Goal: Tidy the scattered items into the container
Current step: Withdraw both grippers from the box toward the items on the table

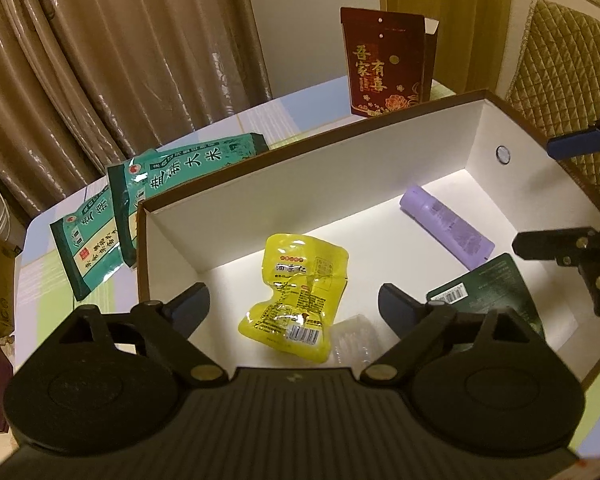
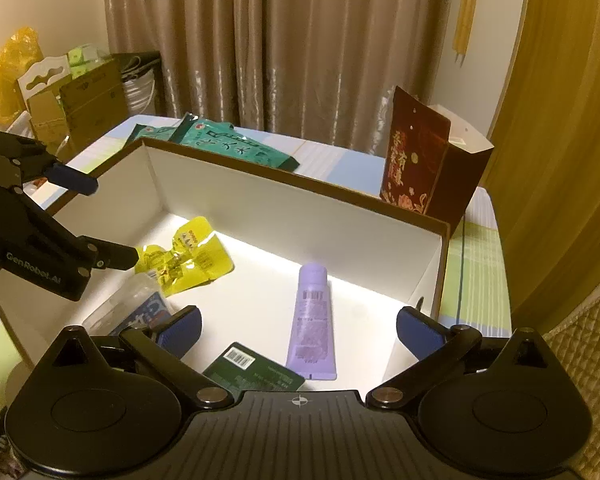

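A white box with brown rim (image 1: 308,136) (image 2: 300,178) stands on the table. Inside lie a yellow snack packet (image 1: 296,292) (image 2: 188,256), a purple tube (image 1: 446,226) (image 2: 312,320), a dark green packet (image 1: 496,296) (image 2: 256,372) and a clear plastic pack (image 1: 354,338) (image 2: 128,304). My left gripper (image 1: 294,306) is open and empty above the yellow packet. My right gripper (image 2: 300,330) is open and empty above the tube. Each gripper shows in the other's view, the right one (image 1: 556,196) and the left one (image 2: 112,220).
Two green rice packets (image 1: 140,200) (image 2: 220,144) lie on the table behind the box's left side. A dark red gift bag (image 1: 384,60) (image 2: 424,164) stands behind the box. Curtains hang behind; cardboard boxes (image 2: 80,100) stand left, a quilted chair (image 1: 560,80) right.
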